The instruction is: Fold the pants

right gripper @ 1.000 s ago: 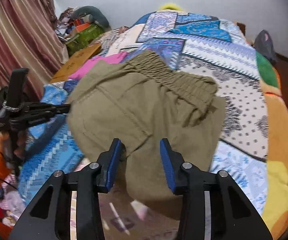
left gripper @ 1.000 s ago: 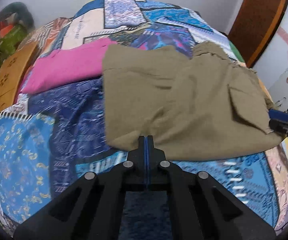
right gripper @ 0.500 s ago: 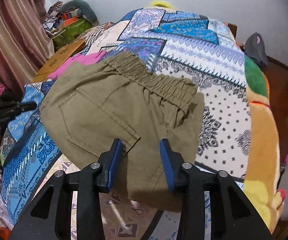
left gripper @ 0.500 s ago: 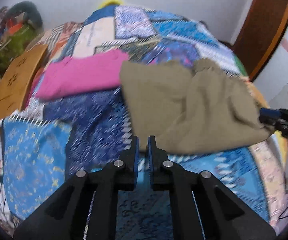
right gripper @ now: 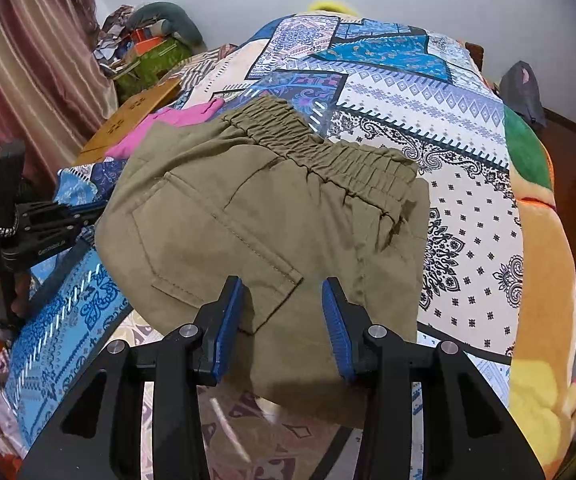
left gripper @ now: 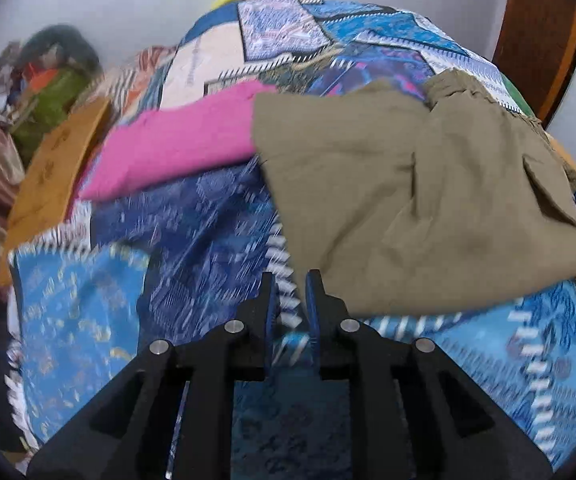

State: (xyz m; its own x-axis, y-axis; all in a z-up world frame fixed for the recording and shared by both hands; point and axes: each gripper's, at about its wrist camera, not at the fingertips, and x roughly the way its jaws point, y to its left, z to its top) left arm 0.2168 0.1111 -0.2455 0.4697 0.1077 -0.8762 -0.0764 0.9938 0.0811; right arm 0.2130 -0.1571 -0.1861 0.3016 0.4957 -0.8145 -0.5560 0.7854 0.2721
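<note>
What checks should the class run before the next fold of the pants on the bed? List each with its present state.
1. Left gripper free of cloth: ok, jaws slightly apart, nothing between them.
2. Right gripper open: ok, jaws wide above the pants.
3. Pants lying flat: not ok, wrinkles bunch near the waistband.
4. Pants fully on the bed: cannot tell, the near edge lies behind the right gripper.
5. Pink cloth clear of the pants: not ok, its edge meets them.

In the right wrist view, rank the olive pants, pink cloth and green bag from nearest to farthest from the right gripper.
From the right gripper:
1. olive pants, straight ahead between the open fingers.
2. pink cloth, ahead on the left, partly under the pants.
3. green bag, far left, off the bed.
</note>
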